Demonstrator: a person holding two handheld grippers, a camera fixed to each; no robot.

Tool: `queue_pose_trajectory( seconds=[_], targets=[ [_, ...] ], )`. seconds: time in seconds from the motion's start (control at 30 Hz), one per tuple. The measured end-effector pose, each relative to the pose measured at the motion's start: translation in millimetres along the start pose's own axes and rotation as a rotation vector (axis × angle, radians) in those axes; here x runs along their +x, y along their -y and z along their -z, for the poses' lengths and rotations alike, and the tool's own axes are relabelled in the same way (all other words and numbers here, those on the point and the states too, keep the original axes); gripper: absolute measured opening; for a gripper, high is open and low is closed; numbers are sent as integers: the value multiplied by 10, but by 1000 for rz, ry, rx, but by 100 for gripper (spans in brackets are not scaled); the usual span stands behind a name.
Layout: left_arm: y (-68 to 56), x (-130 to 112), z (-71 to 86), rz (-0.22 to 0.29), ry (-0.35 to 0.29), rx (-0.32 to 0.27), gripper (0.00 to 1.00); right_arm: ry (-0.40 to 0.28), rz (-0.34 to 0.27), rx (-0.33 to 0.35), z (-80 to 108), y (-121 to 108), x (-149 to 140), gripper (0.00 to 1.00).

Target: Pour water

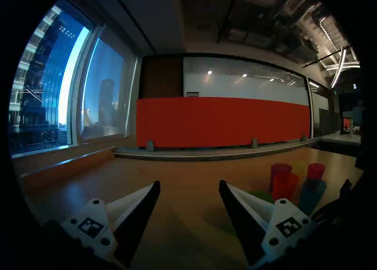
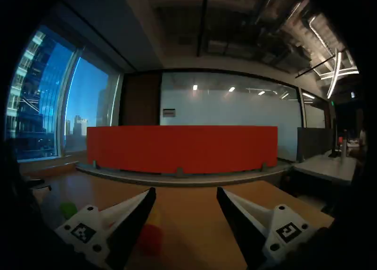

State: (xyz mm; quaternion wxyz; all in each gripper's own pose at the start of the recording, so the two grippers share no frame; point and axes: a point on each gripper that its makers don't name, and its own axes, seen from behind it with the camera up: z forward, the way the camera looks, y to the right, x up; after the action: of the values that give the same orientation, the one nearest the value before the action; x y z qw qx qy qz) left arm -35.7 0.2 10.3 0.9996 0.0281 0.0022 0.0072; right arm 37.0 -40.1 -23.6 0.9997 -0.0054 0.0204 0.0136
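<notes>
Wooden table (image 1: 188,166) runs away from me to a long red partition (image 1: 221,121). Tall windows (image 1: 101,98) stand to the left of that partition, and the light is dim and bluish.

My left gripper (image 1: 188,183) has its fingers spread wide with nothing between them. My right gripper (image 2: 186,190) stands equally wide and carries nothing.

The cups (image 1: 285,185) stand in a close group on the table on my side of the partition, below its right end in the left gripper view. Several are red, a blue cup (image 1: 312,194) is nearest to me, and something green (image 1: 258,194) lies low beside them. In the right gripper view a blurred red shape (image 2: 151,237), probably one of the cups, sits low under the partition's left half.

The cups look like coloured plastic, a little translucent, with plain smooth walls. I judge them light and thin-walled, so a hard squeeze would bend the wall, and the smooth side may slip. I would take one at the middle of its wall, below the rim, with moderate pressure. A filled cup will be heavier and the water will sway — I cannot tell which cup holds water.
</notes>
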Motion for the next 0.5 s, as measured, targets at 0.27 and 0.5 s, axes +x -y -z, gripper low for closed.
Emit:
queue_pose_trajectory(
  seconds=[0.27, 0.5],
  targets=[
    [0, 6, 4, 0, 0, 0, 92, -13, 24, -18, 25, -94, -7, 100],
    [9, 5, 18, -1, 1, 1, 93, -18, 56, -44, 20, -195, -164, 100]
  ],
)
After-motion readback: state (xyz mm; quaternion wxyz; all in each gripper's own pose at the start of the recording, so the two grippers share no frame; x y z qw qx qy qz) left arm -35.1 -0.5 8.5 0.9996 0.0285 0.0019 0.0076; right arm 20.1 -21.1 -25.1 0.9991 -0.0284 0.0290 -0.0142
